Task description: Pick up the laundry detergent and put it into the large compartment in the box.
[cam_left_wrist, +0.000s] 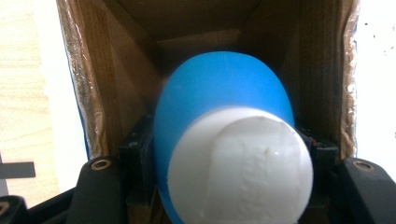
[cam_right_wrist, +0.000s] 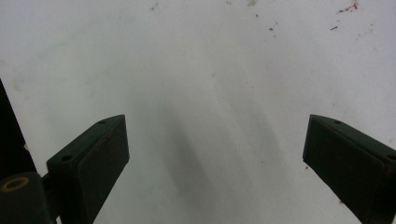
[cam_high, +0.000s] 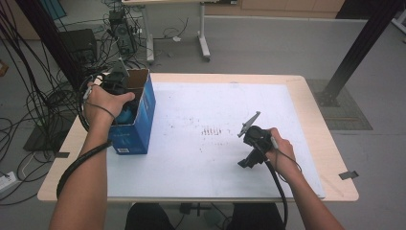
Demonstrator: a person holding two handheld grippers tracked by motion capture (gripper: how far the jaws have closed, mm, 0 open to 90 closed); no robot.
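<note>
The left gripper [cam_left_wrist: 219, 163] has its black jaws closed on a bottle [cam_left_wrist: 224, 140] — a smooth, rounded blue body with a matte white cap facing the camera, the cap's flat top faintly embossed. The jaws press the blue sides from left and right, just behind the cap. Bottle and jaws sit inside the open top of a box [cam_left_wrist: 322, 65], whose inner walls are bare brown cardboard, ribbed and rough, with shiny tape along the cut edges. From the high view the box [cam_high: 139, 122] is blue outside, upright, at the left edge of the table, and the left hand [cam_high: 106, 100] holds the gripper down into its mouth; a little blue of the bottle shows there below the hand.

The right gripper [cam_right_wrist: 215, 154] has its jaws spread wide, flat black pads with nothing between them, hanging over a white mat [cam_right_wrist: 201, 70] flecked with small reddish marks. In the high view the right hand [cam_high: 280, 146] holds it at the near right of the mat [cam_high: 215, 158], well apart from the box. The mat is smooth and covers most of a pale wooden table [cam_high: 316, 115] with rounded corners — its middle carries a patch of dark specks.
</note>
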